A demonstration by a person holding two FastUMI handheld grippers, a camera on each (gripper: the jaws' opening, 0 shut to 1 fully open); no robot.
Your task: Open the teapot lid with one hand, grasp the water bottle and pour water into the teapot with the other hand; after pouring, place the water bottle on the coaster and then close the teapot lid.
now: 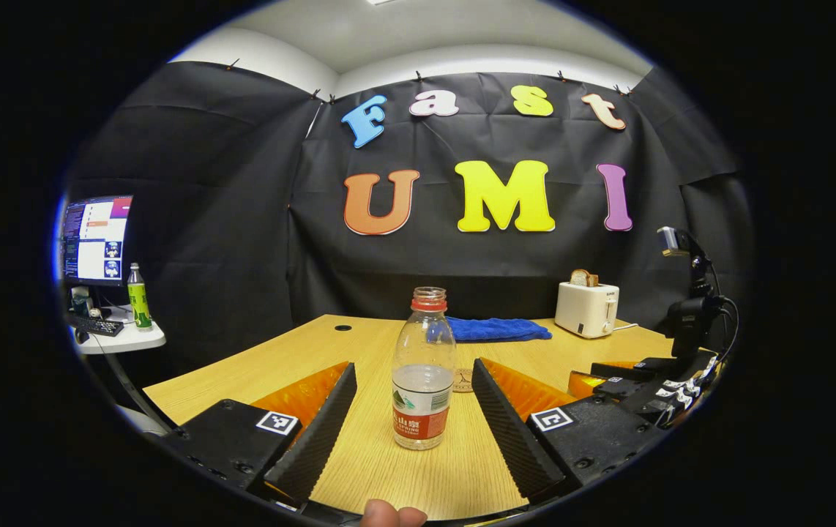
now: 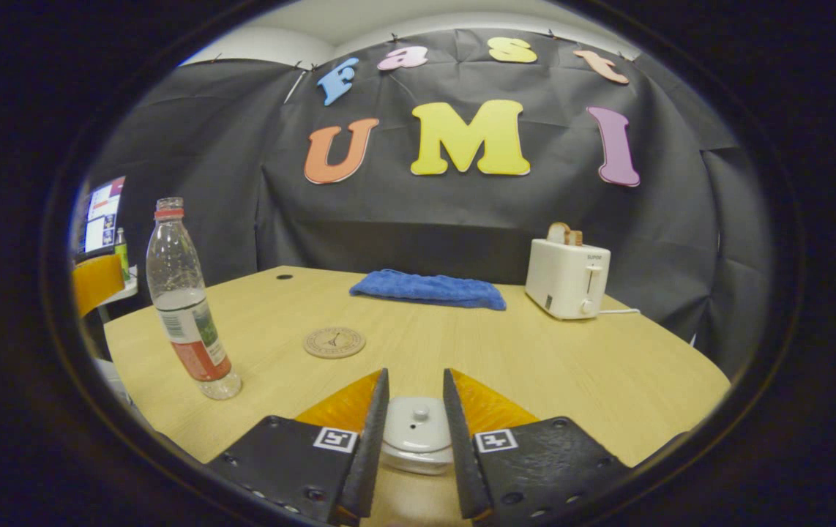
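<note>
My left gripper [image 1: 412, 410] spread wide, water bottle [image 1: 423, 369] upright on table [image 1: 359, 344] between fingers, untouched. My right gripper [image 2: 415, 432] narrowed round teapot lid [image 2: 416, 428], contact unclear; cannot tell if lifted. Coaster [image 2: 334, 342] ahead-left of it, bare. I judge early: pouring, bottle placement, closing all remain.
</note>
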